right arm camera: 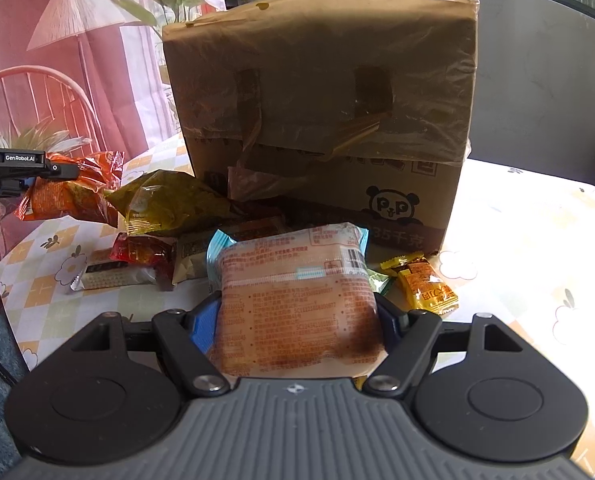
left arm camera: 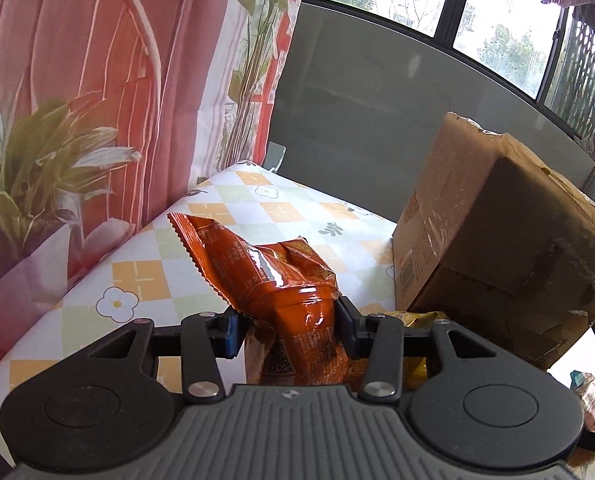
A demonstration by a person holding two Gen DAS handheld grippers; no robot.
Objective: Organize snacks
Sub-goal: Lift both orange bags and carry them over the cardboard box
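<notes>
Orange foil, glossy and crumpled, with a zigzag sealed edge: that is the orange snack packet point(left arm camera: 281, 280) your left gripper point(left arm camera: 289, 330) has clamped between its blue pads, lifted clear of the checked tablecloth point(left arm camera: 137, 276). Your right gripper point(right arm camera: 297, 320) is closed on a pale peach packet point(right arm camera: 297, 304), flat and squarish, red print on its back, a barcode near one corner, blue trim at the top. Cardboard box point(right arm camera: 321, 120), taped and worn, stands just behind it, a panda logo low on its front. Loose on the cloth before the box: a yellow-green bag point(right arm camera: 169, 204), a small red packet point(right arm camera: 141, 252), a yellow candy wrapper point(right arm camera: 425, 284).
</notes>
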